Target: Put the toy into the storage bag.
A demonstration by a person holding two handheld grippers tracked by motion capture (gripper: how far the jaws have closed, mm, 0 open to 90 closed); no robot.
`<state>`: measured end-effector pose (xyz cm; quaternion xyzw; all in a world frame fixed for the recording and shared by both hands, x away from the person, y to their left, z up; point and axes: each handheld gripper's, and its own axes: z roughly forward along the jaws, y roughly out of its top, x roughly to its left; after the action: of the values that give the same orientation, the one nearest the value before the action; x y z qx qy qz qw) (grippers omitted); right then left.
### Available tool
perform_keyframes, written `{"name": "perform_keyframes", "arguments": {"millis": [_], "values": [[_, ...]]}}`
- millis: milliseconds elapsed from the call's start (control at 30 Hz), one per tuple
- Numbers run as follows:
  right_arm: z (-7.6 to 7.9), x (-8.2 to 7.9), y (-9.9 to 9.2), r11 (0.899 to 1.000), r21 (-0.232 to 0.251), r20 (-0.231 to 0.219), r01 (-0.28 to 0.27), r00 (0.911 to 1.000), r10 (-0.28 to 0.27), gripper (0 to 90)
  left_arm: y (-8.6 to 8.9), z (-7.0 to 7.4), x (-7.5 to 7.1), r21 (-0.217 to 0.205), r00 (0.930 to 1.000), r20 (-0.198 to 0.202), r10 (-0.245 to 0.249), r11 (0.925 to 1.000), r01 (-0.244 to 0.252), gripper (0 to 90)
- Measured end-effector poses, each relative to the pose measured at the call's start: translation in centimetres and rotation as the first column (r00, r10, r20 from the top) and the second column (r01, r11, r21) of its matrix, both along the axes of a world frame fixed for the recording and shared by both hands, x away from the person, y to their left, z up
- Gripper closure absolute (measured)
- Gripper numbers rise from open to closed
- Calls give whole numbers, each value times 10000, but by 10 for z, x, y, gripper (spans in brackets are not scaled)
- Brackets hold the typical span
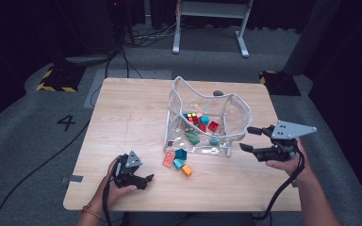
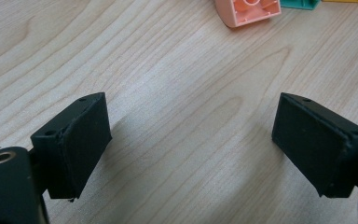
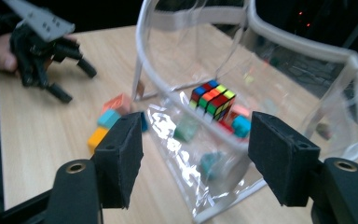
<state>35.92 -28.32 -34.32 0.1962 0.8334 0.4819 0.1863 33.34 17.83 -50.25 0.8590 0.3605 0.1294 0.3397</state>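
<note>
A clear plastic bag (image 1: 238, 110) with white trim stands open on the wooden table (image 1: 122, 117); a colourful puzzle cube (image 3: 212, 99) and several small blocks lie inside it. Just outside its front left corner lie a salmon block (image 1: 168, 159), a dark teal block (image 1: 181, 154), a light blue block (image 1: 178, 164) and an orange block (image 1: 187, 170). My right gripper (image 1: 250, 138) hovers at the bag's right front corner, jaws open with nothing between them (image 3: 196, 154). My left gripper (image 1: 147, 180) rests low at the table's front left, jaws wide open over bare wood (image 2: 191, 144), with the salmon block (image 2: 247, 11) ahead of it.
Beyond the table's far edge are a white desk frame (image 1: 209, 23), floor cables (image 1: 146, 33) and yellow-black hazard tape (image 1: 56, 80). A small dark object (image 1: 218, 93) lies behind the bag. Bare wood spans the table's left half.
</note>
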Motion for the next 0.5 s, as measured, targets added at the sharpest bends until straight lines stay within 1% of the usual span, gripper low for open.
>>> {"name": "perform_keyframes", "arguments": {"millis": [67, 100, 133, 167, 200, 233, 300, 333, 367, 400, 433, 467, 500], "values": [[-10, -7, 1, 9998, -130, -38, -153, 9999, 152, 358, 0, 0, 0, 1, 10000, -6, -3, 10000, 3, 116], [-15, -10, 3, 9998, -128, -165, -121, 9998, 119, 360, 0, 0, 0, 5, 10000, 4, 0, 10000, 0, 116], [-19, -12, 5, 9997, -225, -212, -123, 9997, 118, 359, 0, 0, 0, 4, 10000, 4, 3, 10000, -3, 116], [-23, -13, 6, 9988, -385, -94, -294, 9995, 291, 360, 0, 0, 0, 6, 10000, 2, 3, 10000, -3, 116], [-27, -16, 9, 9993, -254, -283, -283, 9992, 276, 361, 0, 0, 0, 5, 10000, 5, 7, 10000, -7, 116], [-31, -17, 12, 9986, -267, -239, -457, 9987, 451, 361, 0, 0, 0, -11, 10000, 1, 9, 10000, -9, 116], [-40, -20, 19, 9970, -367, -335, -677, 9972, 665, 363, 0, 0, 0, -1, 10000, 10, 4, 10000, -4, 116], [-46, -20, 23, 9957, -307, -491, -870, 9951, 854, 364, 0, 0, 0, 5, 10000, 3, 21, 10000, -21, 115], [-52, -21, 28, 9948, -357, -586, -954, 9939, 932, 364, 0, 0, 0, -7, 10000, -8, 29, 10000, -29, 115], [-59, -21, 32, 9937, -515, -614, -1000, 9934, 968, 367, 0, 0, 0, -1, 10000, -2, 26, 10000, -26, 115], [-67, -21, 37, 9935, -399, -827, -1067, 9912, 1032, 372, 0, 0, 0, -7, 10000, 0, 14, 10000, -14, 115], [-77, -19, 43, 9920, -373, -1184, -1209, 9862, 1157, 371, 0, 0, 0, -1, 10000, -1, 27, 10000, -27, 114], [-82, -19, 47, 9907, -523, -1279, -1258, 9847, 1182, 373, 0, 0, 0, 8, 10000, 4, 18, 10000, -18, 115]]}}
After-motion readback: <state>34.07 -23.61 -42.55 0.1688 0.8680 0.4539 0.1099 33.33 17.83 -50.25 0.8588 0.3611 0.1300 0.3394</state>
